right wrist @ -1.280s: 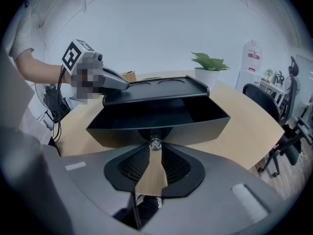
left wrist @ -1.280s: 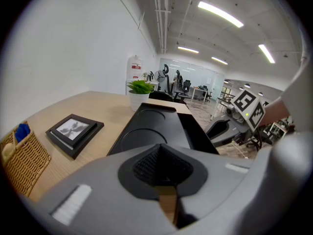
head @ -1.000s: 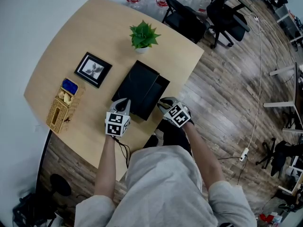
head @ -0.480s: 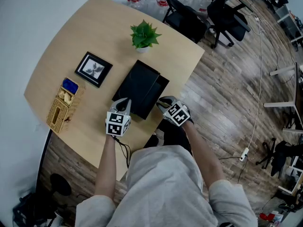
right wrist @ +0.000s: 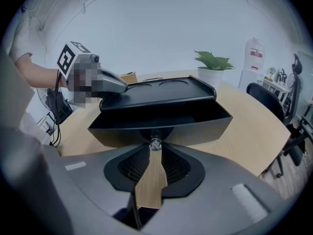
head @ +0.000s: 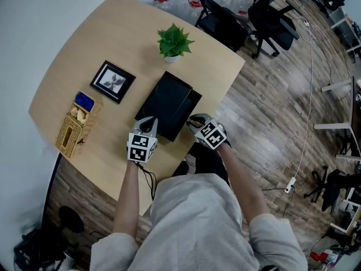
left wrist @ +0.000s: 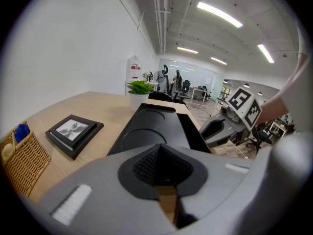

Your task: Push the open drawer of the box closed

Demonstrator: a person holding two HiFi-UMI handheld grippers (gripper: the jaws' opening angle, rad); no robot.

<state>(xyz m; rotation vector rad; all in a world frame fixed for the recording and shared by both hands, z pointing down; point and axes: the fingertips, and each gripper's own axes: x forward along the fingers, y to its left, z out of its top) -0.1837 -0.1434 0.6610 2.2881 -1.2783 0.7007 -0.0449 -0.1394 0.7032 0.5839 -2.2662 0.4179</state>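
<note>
While the left gripper, jaws together and empty, rests its tip on the near end of the black box, the right gripper clamps the small glass knob of the drawer. The box lies near the table's front edge, its long axis running toward the plant. The drawer juts partway rightward, toward the table's edge, and bare wood separates box from picture frame.
</note>
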